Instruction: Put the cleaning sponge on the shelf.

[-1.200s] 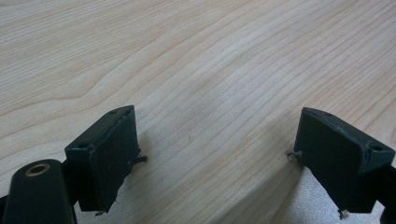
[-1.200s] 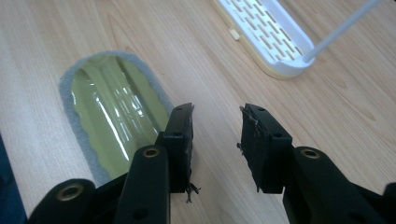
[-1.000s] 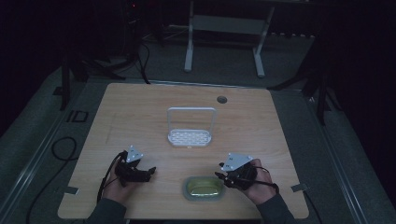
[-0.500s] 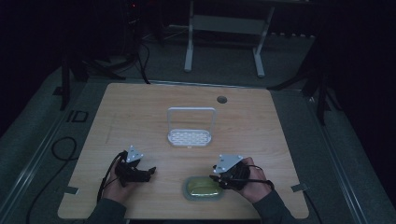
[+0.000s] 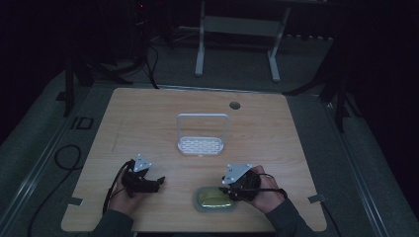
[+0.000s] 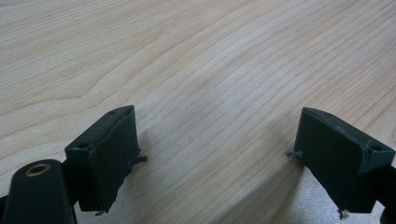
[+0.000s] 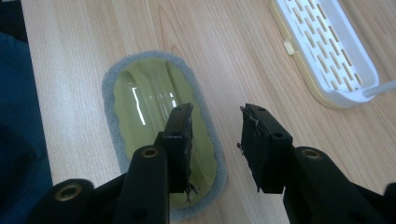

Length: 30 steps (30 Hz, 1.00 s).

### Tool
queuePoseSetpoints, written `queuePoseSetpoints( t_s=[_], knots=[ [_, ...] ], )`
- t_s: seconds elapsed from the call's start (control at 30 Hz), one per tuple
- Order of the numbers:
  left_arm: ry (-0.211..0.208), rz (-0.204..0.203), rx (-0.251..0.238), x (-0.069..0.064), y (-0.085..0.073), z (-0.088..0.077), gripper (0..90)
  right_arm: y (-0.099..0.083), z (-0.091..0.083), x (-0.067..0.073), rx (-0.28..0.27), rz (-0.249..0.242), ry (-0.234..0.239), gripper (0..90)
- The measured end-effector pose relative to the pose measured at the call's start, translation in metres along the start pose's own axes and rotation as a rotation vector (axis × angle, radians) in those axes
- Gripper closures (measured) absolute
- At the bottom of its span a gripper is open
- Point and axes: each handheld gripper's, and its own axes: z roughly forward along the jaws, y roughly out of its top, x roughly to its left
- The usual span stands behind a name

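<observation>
- While the left gripper (image 5: 157,182) rests near the table's (image 5: 148,118) front edge, its jaws stand wide with nothing between them but bare wood.
- Just right of it lies the sponge (image 5: 214,198), yellow-green in a grey border, flat by the front edge.
- Above the sponge's right end, the right gripper (image 7: 215,126) has just been opening, half spread and holding nothing.
- One jaw stands over the slick top, the other over wood; closing so, I judge, could skid off or only nudge it.
- Farther back stands the white rack (image 5: 201,145), well apart.
</observation>
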Motion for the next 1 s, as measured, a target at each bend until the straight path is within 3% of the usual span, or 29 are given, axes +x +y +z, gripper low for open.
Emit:
queuePoseSetpoints(
  t_s=[1.0],
  knots=[
    [0.0, 0.0, 0.001, 0.0, 0.0, 0.0, 13.7, 0.01, 0.001, -0.008, 0.01, -0.024, 0.081, 61.7]
  ],
)
